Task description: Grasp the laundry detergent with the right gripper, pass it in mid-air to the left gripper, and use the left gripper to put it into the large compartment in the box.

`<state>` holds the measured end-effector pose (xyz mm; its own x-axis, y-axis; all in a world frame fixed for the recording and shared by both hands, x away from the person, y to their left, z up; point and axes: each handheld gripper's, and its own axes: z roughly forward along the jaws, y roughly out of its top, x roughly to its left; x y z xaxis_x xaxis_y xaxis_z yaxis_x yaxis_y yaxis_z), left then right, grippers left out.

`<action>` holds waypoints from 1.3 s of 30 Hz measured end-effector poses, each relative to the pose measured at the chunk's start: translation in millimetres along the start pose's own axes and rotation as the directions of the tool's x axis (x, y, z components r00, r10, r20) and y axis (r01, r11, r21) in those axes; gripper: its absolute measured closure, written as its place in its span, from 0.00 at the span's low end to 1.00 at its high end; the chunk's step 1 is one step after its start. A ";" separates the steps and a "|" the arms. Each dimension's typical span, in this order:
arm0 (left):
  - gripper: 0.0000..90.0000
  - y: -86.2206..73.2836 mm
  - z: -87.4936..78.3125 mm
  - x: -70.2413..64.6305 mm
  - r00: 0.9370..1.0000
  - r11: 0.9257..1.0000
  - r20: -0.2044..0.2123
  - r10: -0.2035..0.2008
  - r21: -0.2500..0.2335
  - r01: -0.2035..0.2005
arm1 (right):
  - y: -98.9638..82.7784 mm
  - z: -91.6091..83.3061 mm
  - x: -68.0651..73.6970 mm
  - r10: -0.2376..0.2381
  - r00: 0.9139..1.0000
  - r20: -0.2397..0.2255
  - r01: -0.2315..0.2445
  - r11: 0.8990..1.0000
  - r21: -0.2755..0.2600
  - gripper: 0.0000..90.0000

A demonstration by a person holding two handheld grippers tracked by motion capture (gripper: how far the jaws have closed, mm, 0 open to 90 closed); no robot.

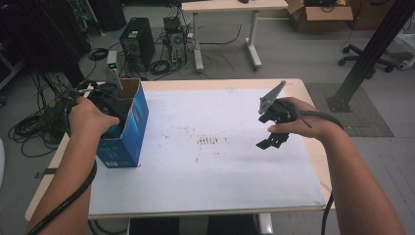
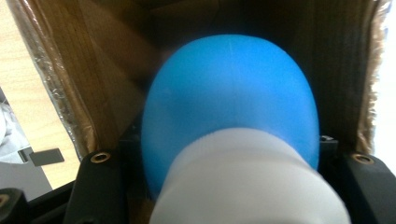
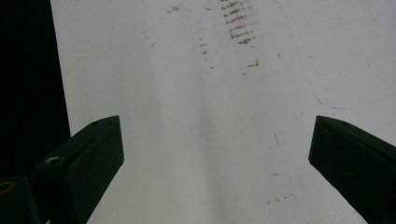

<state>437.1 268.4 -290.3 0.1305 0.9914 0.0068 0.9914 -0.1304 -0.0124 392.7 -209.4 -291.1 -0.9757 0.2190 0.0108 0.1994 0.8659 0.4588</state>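
Clamped jaws of the left gripper (image 2: 224, 186) hold a blue and white object (image 2: 231, 116) between them: in the left gripper view its rounded blue end fills the middle of the frame, its white ribbed part spreads across the bottom centre, and the two black jaws show at the lower left and lower right, pressed against its sides. Brown cardboard walls rise around the blue end on the left, top and right of that view, so the object sits inside the open top of the blue box (image 1: 128, 128). In the high view the box stands at the left of the frame, on the left edge of the white mat (image 1: 215, 171) that covers the table (image 1: 313, 98), and the left hand (image 1: 88, 117) rests over its opening with the gripper reaching down into it. At the right of the high view the right hand (image 1: 303, 122) holds the right gripper (image 1: 271, 142) above the mat, well apart from the box. In the right gripper view its two black jaws stand wide apart at the lower left and lower right, with bare white mat and some dark smudges (image 3: 236, 23) between and beyond them.
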 end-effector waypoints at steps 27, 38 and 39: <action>0.39 -2.1 2.4 5.6 1.000 1.000 0.011 0.001 -0.015 -0.001 | 1.2 0.1 0.1 -0.015 1.000 0.001 0.015 0.999 0.047 0.04; 0.37 -2.5 -3.7 1.8 1.000 1.000 0.007 0.001 -0.024 -0.001 | 1.2 -0.6 1.1 -0.013 1.000 -0.001 0.013 0.999 0.040 0.04; 0.37 -2.8 -5.0 1.5 1.000 1.000 0.006 0.000 -0.028 0.000 | 1.0 -0.7 1.1 -0.014 1.000 -0.001 0.014 0.999 0.038 0.04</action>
<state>434.6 270.2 -285.2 0.1304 0.9915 0.0009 0.9913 -0.1304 0.0152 391.8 -208.6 -289.9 -0.9784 0.2068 0.0049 0.1893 0.8855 0.4244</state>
